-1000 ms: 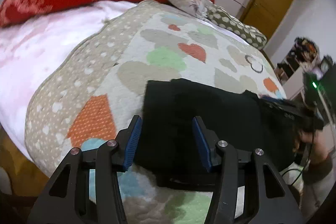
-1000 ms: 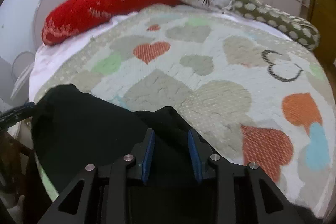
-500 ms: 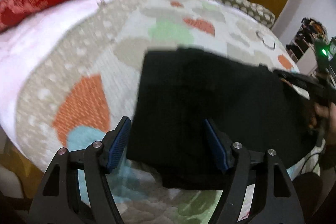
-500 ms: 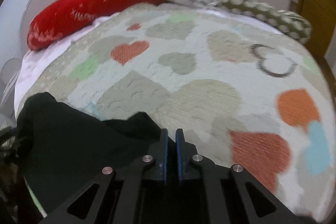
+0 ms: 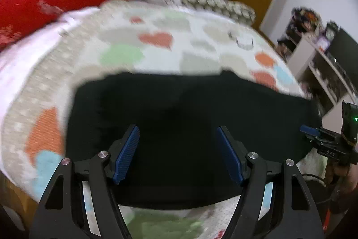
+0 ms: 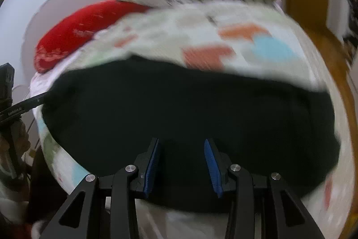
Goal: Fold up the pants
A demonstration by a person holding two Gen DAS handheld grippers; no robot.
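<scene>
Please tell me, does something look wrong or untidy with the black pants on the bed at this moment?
Nothing stands out. The black pants lie as a flat, roughly rectangular folded bundle on the heart-patterned quilt. Both the left tongs and the right tongs are open over the pants and hold nothing. Motion blur hides fine wrinkles.

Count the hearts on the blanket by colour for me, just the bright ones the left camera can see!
Orange or red hearts: 4, e.g.
Green hearts: 2, e.g.
Blue hearts: 2, e.g.
Total: 8, though blur and the black pants may hide more.
</scene>
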